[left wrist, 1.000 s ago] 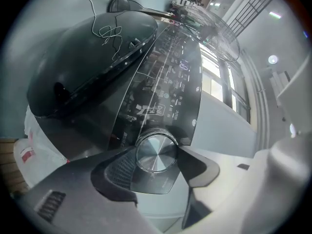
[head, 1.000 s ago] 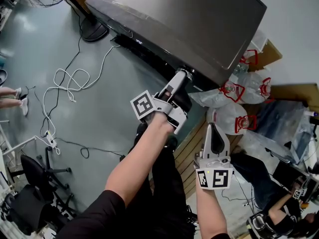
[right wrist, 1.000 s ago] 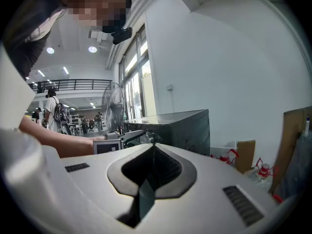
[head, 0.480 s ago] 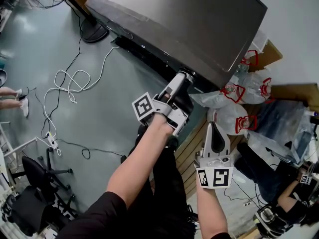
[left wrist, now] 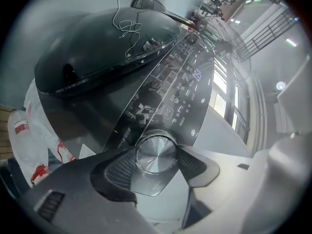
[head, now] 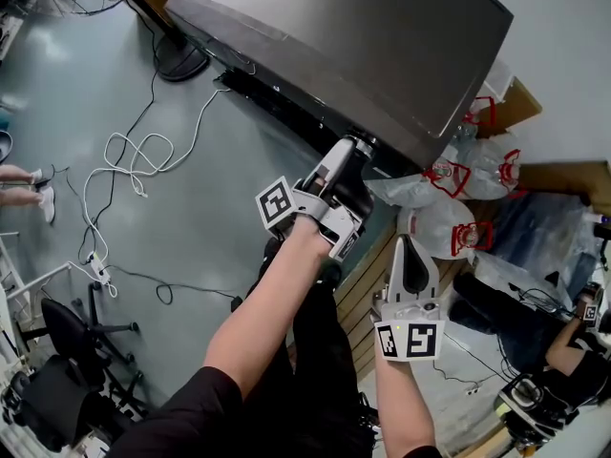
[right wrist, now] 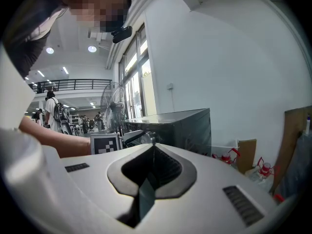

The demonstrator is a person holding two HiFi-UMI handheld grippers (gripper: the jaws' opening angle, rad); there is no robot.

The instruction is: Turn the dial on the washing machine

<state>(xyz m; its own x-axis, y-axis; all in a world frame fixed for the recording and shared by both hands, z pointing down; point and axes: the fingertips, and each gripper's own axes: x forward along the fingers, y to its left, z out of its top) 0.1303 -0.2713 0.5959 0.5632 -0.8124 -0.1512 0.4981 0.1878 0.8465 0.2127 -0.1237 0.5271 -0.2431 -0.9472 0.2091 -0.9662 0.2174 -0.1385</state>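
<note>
Left fingers (left wrist: 192, 164) seemingly pinch the dial (left wrist: 156, 153).

Machine front: the left gripper (head: 355, 151) takes up the panel edge of the washing machine (head: 363, 46), its pads tight on both sides of the dial (left wrist: 156, 153), with no gap left there.
Panel beside the dial: flat and glossy, nothing sticking out.
Right of the machine: plastic bags (head: 449, 175) with red handles crowd the corner, with a cardboard box (head: 511, 103) behind them.
Right gripper (head: 409, 256): hangs back, jaws together, with open air between it and the bags.
Floor (head: 220, 218) to the left: wide and open, crossed by loose cables (head: 124, 160); a round stand base (head: 177, 60) sits near the machine's far end.
Lower left: an office chair (head: 67, 342), well apart.
</note>
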